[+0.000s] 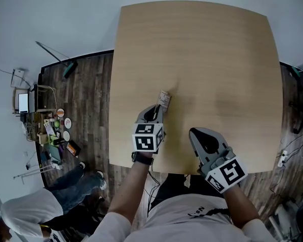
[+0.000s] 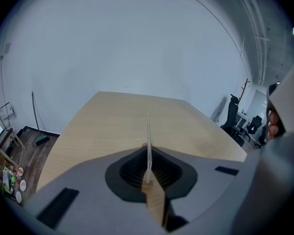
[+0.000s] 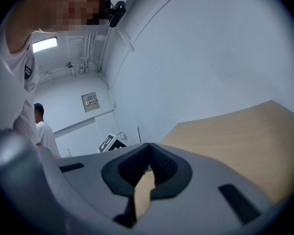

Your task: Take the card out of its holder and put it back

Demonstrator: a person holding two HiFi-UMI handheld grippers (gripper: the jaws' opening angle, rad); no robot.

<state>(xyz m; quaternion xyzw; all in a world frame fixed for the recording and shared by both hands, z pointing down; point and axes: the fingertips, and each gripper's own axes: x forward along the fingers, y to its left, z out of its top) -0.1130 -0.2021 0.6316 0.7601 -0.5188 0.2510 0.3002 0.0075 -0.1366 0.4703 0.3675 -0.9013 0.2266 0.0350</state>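
A thin pale card (image 1: 164,100) stands on its edge over the wooden table (image 1: 217,49), near the front middle. My left gripper (image 1: 158,108) is shut on its near end. In the left gripper view the card (image 2: 148,131) shows edge-on as a narrow upright strip, pinched between the dark pads (image 2: 137,168) of the left gripper (image 2: 148,155). Whether a holder is around it I cannot tell. My right gripper (image 1: 193,132) hovers to the right by the table's front edge, apart from the card. Its jaws (image 3: 148,151) meet at the tips with nothing between them.
The tabletop (image 2: 117,121) is bare beyond the card. On the dark floor at the left lie a broom (image 1: 66,67) and a clutter of small items (image 1: 55,132). A person (image 1: 55,198) crouches at the lower left. Office chairs (image 2: 231,115) stand off to the right.
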